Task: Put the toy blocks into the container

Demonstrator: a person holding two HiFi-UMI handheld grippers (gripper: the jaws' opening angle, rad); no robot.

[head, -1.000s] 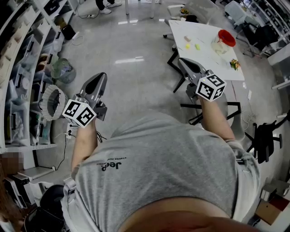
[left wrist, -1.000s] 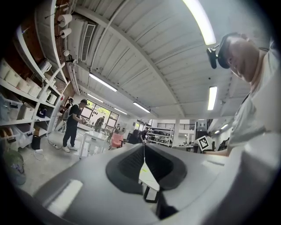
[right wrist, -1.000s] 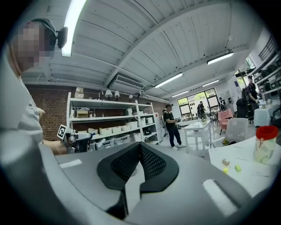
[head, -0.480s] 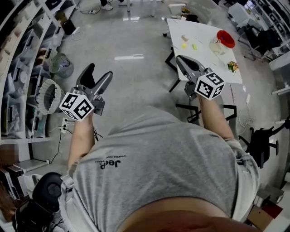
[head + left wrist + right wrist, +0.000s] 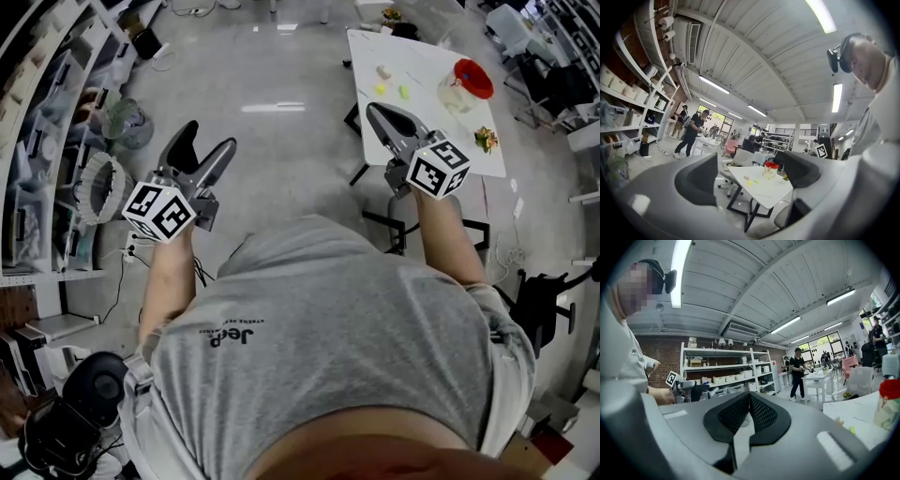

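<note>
A white table point(image 5: 427, 103) stands ahead at the upper right. On it are a clear container with a red lid point(image 5: 466, 82) and small toy blocks point(image 5: 380, 89), all well beyond both grippers. My left gripper point(image 5: 208, 141) is over the bare floor; its jaws have just opened and nothing is between them. My right gripper point(image 5: 373, 111) is shut and empty, its tip in front of the table's near edge. The left gripper view shows the table point(image 5: 768, 190), container point(image 5: 771, 169) and blocks point(image 5: 750, 182) between the open pads point(image 5: 701, 180). The right gripper's point(image 5: 749, 411) pads meet; the container point(image 5: 888, 401) is at the right edge.
Storage shelves point(image 5: 37, 141) line the left wall, with a round white basket point(image 5: 98, 187) and cables on the floor beside them. A chair point(image 5: 403, 225) sits by the table's near side, a black office chair point(image 5: 548, 295) further right. A person point(image 5: 691, 133) stands far back.
The left gripper's jaws went from shut to wide open. Both grippers and the person have moved forward across the floor, and the table has come nearer. The right gripper stayed shut.
</note>
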